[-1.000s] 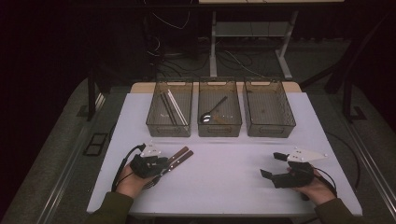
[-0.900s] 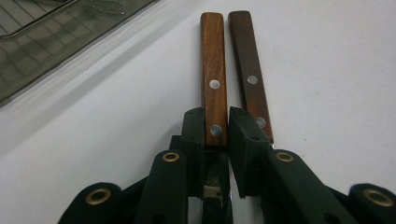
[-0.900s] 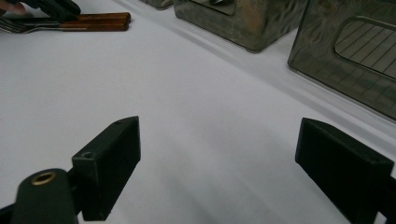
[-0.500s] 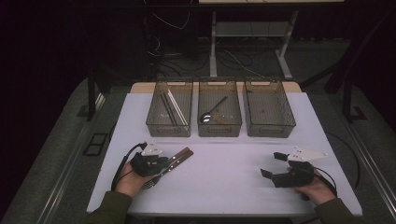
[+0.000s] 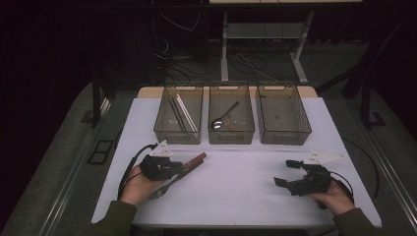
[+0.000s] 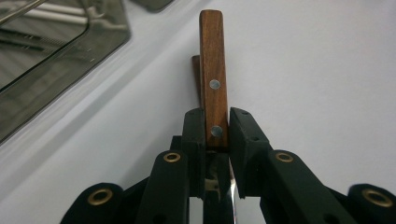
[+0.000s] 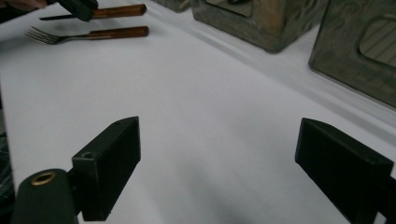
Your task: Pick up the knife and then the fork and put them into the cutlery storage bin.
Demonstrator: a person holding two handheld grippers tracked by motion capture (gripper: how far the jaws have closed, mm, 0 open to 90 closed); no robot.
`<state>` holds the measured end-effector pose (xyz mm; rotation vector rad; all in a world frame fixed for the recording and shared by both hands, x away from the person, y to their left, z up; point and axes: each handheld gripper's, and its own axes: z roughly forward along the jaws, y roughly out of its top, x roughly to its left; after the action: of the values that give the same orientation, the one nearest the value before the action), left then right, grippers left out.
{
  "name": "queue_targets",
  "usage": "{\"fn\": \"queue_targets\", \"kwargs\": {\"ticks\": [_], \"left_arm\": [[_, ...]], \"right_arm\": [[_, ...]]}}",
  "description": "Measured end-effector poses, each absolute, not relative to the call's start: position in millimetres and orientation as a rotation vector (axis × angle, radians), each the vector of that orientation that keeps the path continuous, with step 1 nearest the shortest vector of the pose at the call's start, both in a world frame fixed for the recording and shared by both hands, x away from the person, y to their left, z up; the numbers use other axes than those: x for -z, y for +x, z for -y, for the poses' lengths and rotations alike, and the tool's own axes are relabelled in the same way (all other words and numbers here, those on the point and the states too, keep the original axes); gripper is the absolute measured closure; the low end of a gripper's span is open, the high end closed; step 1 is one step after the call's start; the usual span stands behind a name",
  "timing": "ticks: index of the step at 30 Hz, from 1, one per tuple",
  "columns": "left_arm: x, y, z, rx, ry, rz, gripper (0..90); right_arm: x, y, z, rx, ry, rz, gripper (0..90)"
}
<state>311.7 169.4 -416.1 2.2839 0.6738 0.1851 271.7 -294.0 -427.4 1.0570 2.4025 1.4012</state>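
Left gripper view — left gripper point(image 6: 217, 135) jaws clamping wooden-handled utensil point(image 6: 212, 70), right gripper point(image 7: 233, 158) jaws wide.

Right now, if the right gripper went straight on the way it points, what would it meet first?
Likely bare table first; beyond that the fork lying near the left gripper. The right gripper is open and holds nothing. Depth is uncertain.

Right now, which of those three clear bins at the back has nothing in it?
The right-hand bin: the high view shows its bottom bare. The left bin holds long thin sticks, and the middle bin holds a spoon.
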Motion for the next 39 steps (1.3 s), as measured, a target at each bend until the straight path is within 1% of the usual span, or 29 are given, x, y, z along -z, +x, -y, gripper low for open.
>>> {"fn": "queue_targets", "kwargs": {"ticks": [9, 18, 29, 33, 36, 39], "left_arm": [[401, 306, -143, -0.132, 2.275, -0.564, 76.5], [391, 304, -99, -0.075, 2.269, -0.435, 76.4], [384, 314, -51, -0.008, 2.307, -0.263, 76.4], [381, 317, -38, 0.037, 2.316, -0.201, 76.4], [381, 320, -29, 0.048, 2.341, -0.155, 76.3], [383, 319, -23, 0.049, 2.345, -0.145, 76.3]], "right_arm": [[414, 277, 286, -1.436, 0.911, -2.563, 14.8], [403, 285, 267, -1.412, 0.760, -2.594, 14.8], [389, 297, 240, -1.424, 0.616, -2.686, 14.9], [387, 302, 230, -1.413, 0.562, -2.737, 14.9], [387, 307, 224, -1.388, 0.533, -2.771, 14.9], [387, 309, 219, -1.367, 0.507, -2.794, 14.9]]}}
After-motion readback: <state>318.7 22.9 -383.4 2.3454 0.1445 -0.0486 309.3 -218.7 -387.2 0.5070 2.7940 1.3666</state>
